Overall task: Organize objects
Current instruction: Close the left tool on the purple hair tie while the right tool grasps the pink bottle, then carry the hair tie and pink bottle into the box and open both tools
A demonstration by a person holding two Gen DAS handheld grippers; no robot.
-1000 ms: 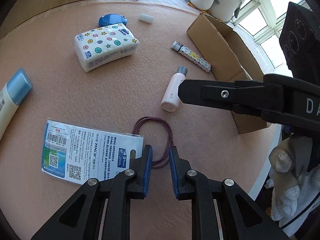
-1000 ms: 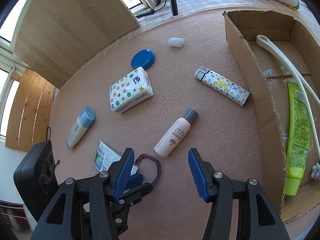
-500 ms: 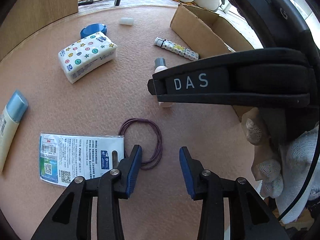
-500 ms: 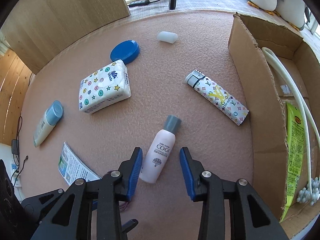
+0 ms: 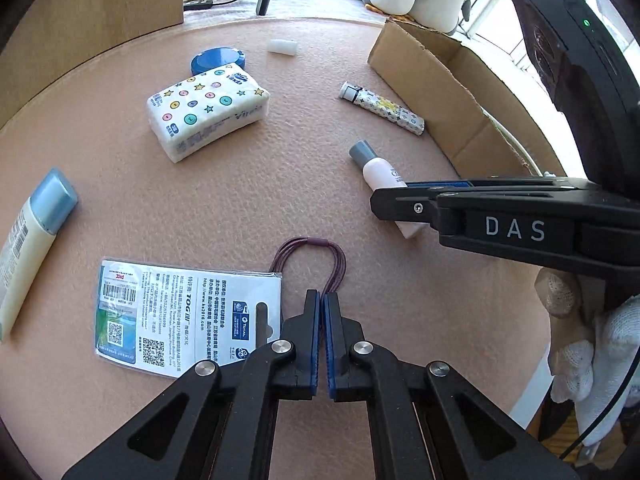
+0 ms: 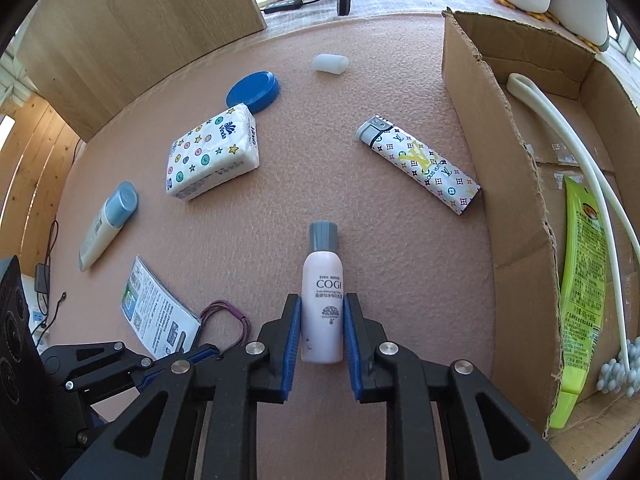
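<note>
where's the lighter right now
In the right wrist view the lighter lies flat on the mat, up and right of the pink bottle, its far end close by the cardboard box wall.

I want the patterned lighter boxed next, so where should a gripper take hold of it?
Grip the patterned lighter across its narrow width at mid-body, coming from above. It lies flat and diagonal, metal cap away from the cardboard box, so turn the fingers square to its long axis.
</note>
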